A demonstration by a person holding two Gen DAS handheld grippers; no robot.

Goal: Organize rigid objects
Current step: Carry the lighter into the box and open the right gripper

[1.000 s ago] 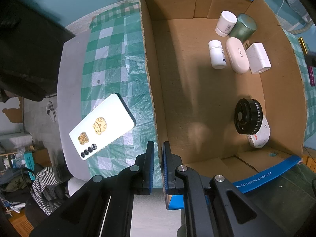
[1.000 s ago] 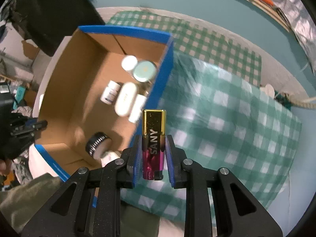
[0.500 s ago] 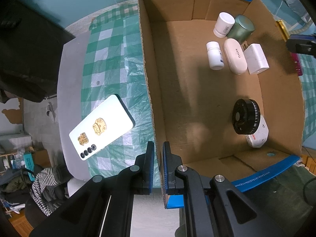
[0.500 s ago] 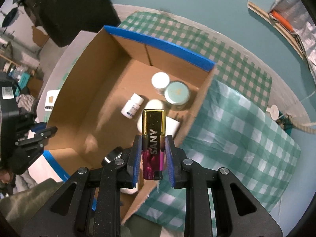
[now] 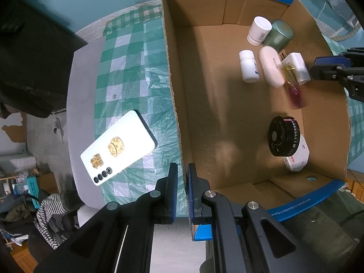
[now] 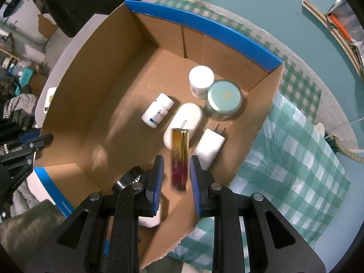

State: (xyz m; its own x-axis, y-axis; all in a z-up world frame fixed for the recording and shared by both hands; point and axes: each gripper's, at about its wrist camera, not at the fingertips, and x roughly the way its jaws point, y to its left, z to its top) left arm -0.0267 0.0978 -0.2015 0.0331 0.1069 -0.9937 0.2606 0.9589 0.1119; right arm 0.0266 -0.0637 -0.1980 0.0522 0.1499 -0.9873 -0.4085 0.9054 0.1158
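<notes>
Your right gripper (image 6: 177, 173) points down over the cardboard box (image 6: 109, 72), jaws apart w/ clear gaps either side of the gold-and-magenta lighter (image 6: 179, 157); it's blurred, loose btwn the fingers, not pinched (in the left view it shows smeared over the box floor (image 5: 293, 86)). Your left gripper (image 5: 180, 195) points down too, jaws nearly together, straddling the box's near wall, nothing else in them. Inside the box: white pill bottle (image 6: 157, 110), white oval case (image 6: 183, 125), white adapter (image 6: 208, 147), teal round tin (image 6: 224, 100), white jar (image 6: 201, 80), black fan (image 5: 283, 135). White phone (image 5: 118, 146) lies outside on the checked cloth (image 5: 127, 68).
</notes>
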